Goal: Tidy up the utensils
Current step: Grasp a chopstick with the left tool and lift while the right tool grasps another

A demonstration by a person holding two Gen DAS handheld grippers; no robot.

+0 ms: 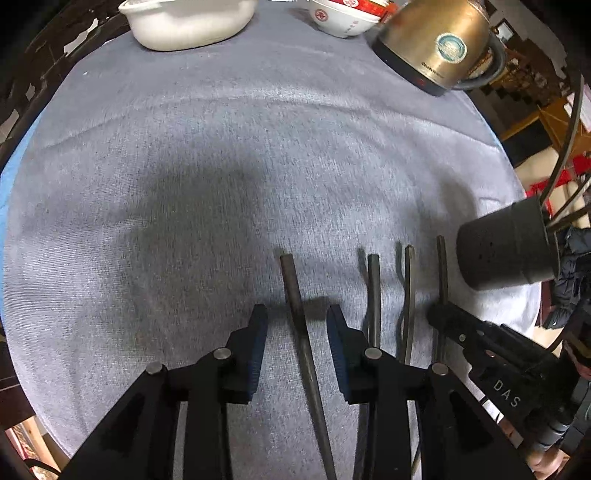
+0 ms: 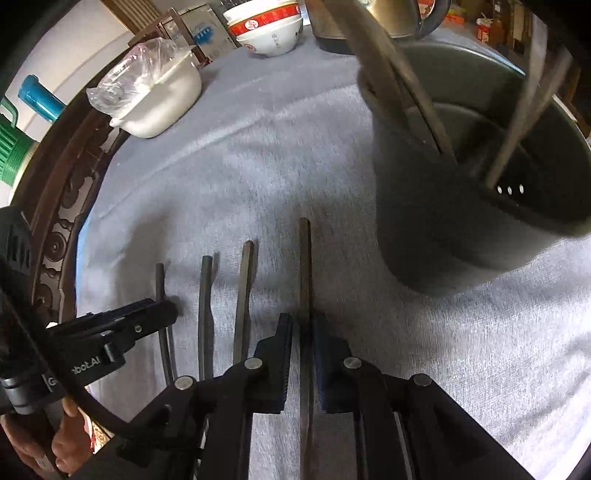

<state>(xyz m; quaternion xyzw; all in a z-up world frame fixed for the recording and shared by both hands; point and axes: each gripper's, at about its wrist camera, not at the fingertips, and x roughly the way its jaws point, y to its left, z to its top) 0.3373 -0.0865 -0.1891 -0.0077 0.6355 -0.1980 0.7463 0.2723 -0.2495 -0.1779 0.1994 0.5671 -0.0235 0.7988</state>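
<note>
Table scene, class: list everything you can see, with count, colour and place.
Chopsticks: four, dark, side by side on the cloth.
Utensil holder: one, dark grey, right, utensils inside.
Kettle: one, metal, far right.
Bowls: two stacked, white and red, far edge.
Dish: one, white, far left.
Cloth: one, grey, covering table.
Left hand-held gripper: black, open astride leftmost chopstick.
Right hand-held gripper: black, jaws close around rightmost chopstick.

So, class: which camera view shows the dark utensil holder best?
The right wrist view: the holder is close and large, showing its open top, the utensils inside and its drain holes. The left wrist view shows it only small at the right edge, from the side.
</note>
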